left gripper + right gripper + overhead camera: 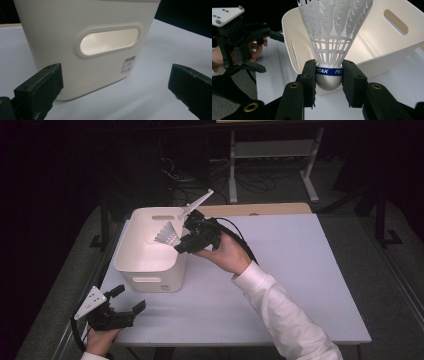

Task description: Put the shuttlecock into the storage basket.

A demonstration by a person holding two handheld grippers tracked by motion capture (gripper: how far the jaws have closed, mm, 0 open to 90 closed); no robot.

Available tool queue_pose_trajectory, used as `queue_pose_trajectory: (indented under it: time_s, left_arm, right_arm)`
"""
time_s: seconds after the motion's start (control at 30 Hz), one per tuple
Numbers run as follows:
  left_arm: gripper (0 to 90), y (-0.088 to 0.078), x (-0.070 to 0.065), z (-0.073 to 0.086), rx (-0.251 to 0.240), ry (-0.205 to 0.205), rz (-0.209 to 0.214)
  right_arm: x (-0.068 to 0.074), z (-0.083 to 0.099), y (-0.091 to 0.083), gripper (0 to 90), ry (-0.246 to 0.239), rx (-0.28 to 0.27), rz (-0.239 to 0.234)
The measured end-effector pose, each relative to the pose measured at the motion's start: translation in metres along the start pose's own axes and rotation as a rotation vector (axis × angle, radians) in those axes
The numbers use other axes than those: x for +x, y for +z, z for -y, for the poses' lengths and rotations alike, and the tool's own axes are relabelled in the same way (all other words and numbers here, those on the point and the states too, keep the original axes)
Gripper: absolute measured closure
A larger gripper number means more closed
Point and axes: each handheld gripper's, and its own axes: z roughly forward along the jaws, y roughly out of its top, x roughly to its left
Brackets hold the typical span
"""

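While the shuttlecock (329, 45) sits pinched by its silver cap between my right gripper's (329, 80) jaws, its white skirt fans out above the bin's (131, 255) open top. My left gripper (127, 301) hangs at the table's (300, 270) near left corner, jaws spread wide, facing the bin's handle slot (109, 41) and holding nothing.

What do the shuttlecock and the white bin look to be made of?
Shuttlecock: moulded white plastic skirt, judging by its lattice ribs; the cap looks smooth and silvery, material unclear, with a blue printed band.
Bin: likely matte cream plastic, with rounded moulded corners and handle cutouts.
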Motion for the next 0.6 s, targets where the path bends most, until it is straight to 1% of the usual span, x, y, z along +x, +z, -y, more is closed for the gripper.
queue_pose_trajectory:
  time_s: [0.03, 0.07, 0.13, 0.23, 0.27, 0.33, 0.37, 0.43, 0.47, 0.5, 0.57, 0.6]
  left_arm:
    - [0.0, 0.000, 0.000, 0.000, 0.001, 0.005, 0.000]
    - [0.0, 0.000, 0.000, 0.000, 0.000, 0.004, 0.001]
    - [0.0, 0.000, 0.001, 0.000, 0.001, 0.009, 0.001]
    - [0.0, 0.000, 0.000, 0.000, 0.000, 0.004, 0.002]
    - [0.0, 0.000, 0.001, 0.000, 0.002, 0.005, 0.002]
    - [0.0, 0.000, 0.000, 0.000, 0.002, 0.005, 0.003]
    - [0.0, 0.000, 0.000, 0.000, 0.001, 0.004, 0.003]
    - [0.0, -0.001, 0.001, 0.000, 0.002, 0.004, 0.003]
    - [0.0, -0.001, 0.001, 0.000, 0.001, 0.003, 0.004]
    - [0.0, -0.001, 0.001, 0.000, 0.002, 0.005, 0.003]
    - [0.0, -0.001, 0.001, 0.000, 0.002, 0.005, 0.003]
    - [0.0, -0.001, 0.001, 0.000, 0.002, 0.009, 0.004]
  right_arm:
    - [0.000, -0.001, 0.001, 63.2, -0.010, -0.003, 0.000]
    - [0.001, -0.003, 0.002, 63.2, -0.003, -0.002, -0.004]
    - [0.002, -0.006, 0.005, 63.2, -0.020, -0.001, -0.006]
    - [0.004, -0.008, 0.007, 63.2, -0.005, -0.004, -0.012]
    - [0.005, -0.009, 0.011, 63.2, -0.018, -0.004, -0.017]
    - [0.006, -0.010, 0.013, 63.2, -0.018, -0.005, -0.018]
    - [0.006, -0.012, 0.016, 63.2, -0.026, -0.005, -0.024]
    - [0.007, -0.013, 0.017, 63.2, -0.019, 0.000, -0.024]
    - [0.008, -0.015, 0.020, 63.2, -0.030, 0.003, -0.023]
    - [0.009, -0.016, 0.021, 63.2, -0.019, 0.008, -0.027]
    - [0.009, -0.017, 0.023, 63.2, -0.024, 0.002, -0.028]
    - [0.009, -0.018, 0.024, 63.2, -0.034, 0.007, -0.025]
